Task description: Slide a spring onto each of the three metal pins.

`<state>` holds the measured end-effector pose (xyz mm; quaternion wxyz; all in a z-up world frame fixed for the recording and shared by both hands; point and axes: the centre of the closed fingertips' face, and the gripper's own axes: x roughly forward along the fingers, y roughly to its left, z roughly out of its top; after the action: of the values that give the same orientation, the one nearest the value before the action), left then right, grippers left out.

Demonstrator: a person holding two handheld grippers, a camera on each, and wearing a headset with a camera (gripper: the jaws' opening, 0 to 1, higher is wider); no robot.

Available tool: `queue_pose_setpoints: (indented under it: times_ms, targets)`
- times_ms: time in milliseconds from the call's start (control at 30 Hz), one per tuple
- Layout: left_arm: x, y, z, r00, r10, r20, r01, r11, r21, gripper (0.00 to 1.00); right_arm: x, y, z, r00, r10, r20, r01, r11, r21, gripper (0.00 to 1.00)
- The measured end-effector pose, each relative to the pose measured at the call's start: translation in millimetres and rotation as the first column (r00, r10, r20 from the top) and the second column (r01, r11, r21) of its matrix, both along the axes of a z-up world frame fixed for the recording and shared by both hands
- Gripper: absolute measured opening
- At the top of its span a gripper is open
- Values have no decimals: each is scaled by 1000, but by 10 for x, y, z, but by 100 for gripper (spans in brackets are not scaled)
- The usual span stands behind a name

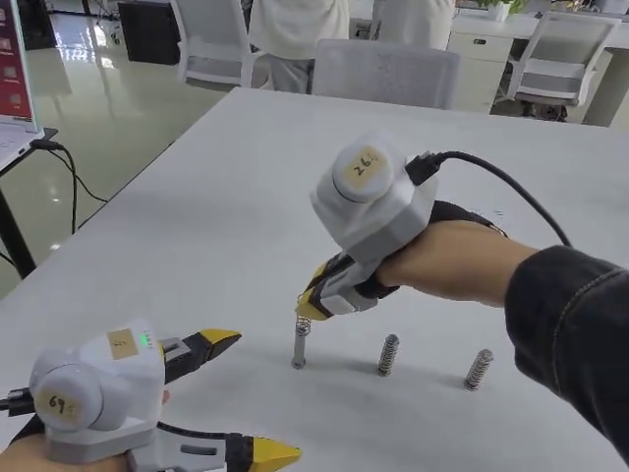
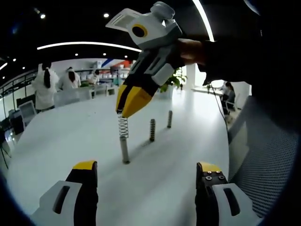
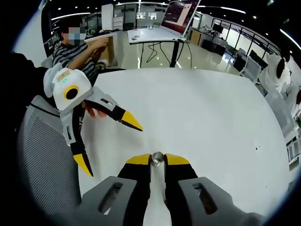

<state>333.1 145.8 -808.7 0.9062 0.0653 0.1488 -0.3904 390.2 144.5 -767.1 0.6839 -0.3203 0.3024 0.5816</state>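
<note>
In the head view the right gripper (image 1: 313, 307) sat at mid-frame, held in a hand (image 1: 447, 261), its yellow tips pointing down and to the left. The tips were clenched on the top of a spring (image 1: 303, 324). The spring stood in line above an upright pin (image 1: 299, 352) on the white table (image 1: 197, 226). Its lower end met the top of the pin, but whether it overlapped the pin could not be told. The shaft below it was bare. To the right along the lower part of the frame, a second spring (image 1: 388, 355) and a third spring (image 1: 479, 369) stood on the table, well apart from each other and both leaning slightly.

The left gripper (image 1: 251, 398) lay in the lower left corner, released, with its jaws spread wide and nothing between them, apart from the pin.

In the left gripper view its own tips (image 2: 146, 165) rose wide apart from the bottom edge. Above them the right gripper (image 2: 127, 110) came down from the top of the frame onto the spring (image 2: 123, 127) and pin (image 2: 124, 151). The second spring (image 2: 152, 130) and third spring (image 2: 169, 119) stood further back to the right.

In the right gripper view that gripper's tips (image 3: 158, 162) were close together at bottom centre, with the spring's round open end (image 3: 158, 159) between them. The left gripper (image 3: 113, 150) showed open at the left of the frame.
</note>
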Motion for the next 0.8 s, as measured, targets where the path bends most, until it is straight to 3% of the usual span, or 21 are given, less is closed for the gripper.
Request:
queue_pose_setpoints:
  times_ms: [433,800]
  targets:
    - [-6,28,-6,1000,1,-2,-1,1000,6,81,11,37,-73,1000,6,-2,-6,1000,-9,8]
    - [-9,25,-7,1000,-1,-4,1,1000,7,81,25,32,-221,1000,5,-5,-5,1000,-30,8]
